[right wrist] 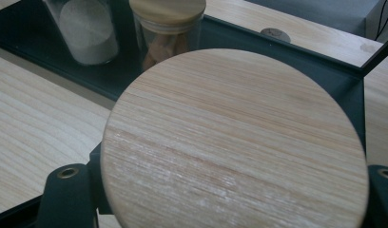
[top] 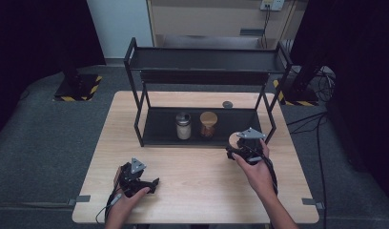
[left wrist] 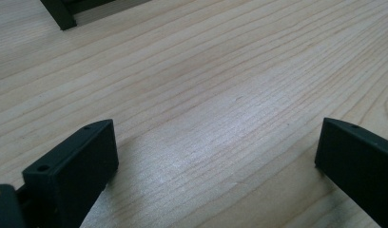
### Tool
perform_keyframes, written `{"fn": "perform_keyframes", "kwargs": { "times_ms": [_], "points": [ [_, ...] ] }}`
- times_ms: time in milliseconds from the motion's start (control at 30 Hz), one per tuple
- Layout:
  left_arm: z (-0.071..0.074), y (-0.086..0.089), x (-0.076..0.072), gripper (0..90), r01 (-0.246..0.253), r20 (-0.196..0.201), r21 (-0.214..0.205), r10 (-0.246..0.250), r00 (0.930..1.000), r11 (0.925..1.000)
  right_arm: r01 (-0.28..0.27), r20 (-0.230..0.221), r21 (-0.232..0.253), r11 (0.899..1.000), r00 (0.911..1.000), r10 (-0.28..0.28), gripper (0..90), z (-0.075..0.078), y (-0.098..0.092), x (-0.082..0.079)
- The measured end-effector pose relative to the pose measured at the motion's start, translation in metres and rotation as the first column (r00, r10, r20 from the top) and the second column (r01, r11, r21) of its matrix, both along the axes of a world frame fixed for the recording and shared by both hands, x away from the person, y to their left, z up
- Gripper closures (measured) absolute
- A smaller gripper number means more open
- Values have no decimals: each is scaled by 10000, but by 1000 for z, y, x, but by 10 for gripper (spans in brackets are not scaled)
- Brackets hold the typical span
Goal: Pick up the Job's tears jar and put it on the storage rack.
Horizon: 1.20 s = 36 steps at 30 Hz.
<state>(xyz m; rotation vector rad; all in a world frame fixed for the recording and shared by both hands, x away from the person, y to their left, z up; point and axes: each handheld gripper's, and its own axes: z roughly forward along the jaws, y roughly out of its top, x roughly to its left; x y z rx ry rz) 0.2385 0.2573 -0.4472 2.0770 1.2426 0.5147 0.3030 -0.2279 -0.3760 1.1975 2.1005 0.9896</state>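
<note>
On the left, the left gripper [top: 138,177] rests low near the front of the table [top: 192,191], and its fingers [left wrist: 78,166] are wide open with nothing but bare wood between them. The table is pale wood with long thin lines in it, smooth and a bit shiny. In the middle stands a black metal rack [top: 135,81] with thin legs and a flat dark bottom shelf. On that shelf sit two glass jars close together: a jar with white powder [top: 183,126] and a grey lid on the left, and a jar with brown bits [top: 208,125] and a round wooden lid beside it. Behind the rack a small dark round thing [top: 227,104] lies on the table. On the right, the right gripper [top: 247,143] is just in front of the rack's right end, and its fingers are closed tight on a wooden-lidded jar [right wrist: 235,142], holding it by its sides. Its lid is flat, round and stripy. I think the glass is slippery, so the jar could slide out if the squeeze gets weak. It could also bump the rack's leg or knock the brown jar if it goes in too fast.
</note>
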Motion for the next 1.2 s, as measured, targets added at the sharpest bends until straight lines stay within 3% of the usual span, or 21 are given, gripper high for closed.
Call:
{"fn": "perform_keyframes", "kwargs": {
  "times_ms": [800,1200],
  "points": [
    [0,0,0,0,-3,1,-2,3,10000,10000,91,143,97,9999,9999,-92,258,8,6,13],
    [0,0,0,0,-6,4,-3,6,10000,10000,282,143,-75,9996,9995,-281,258,6,7,27]
  ]
}}
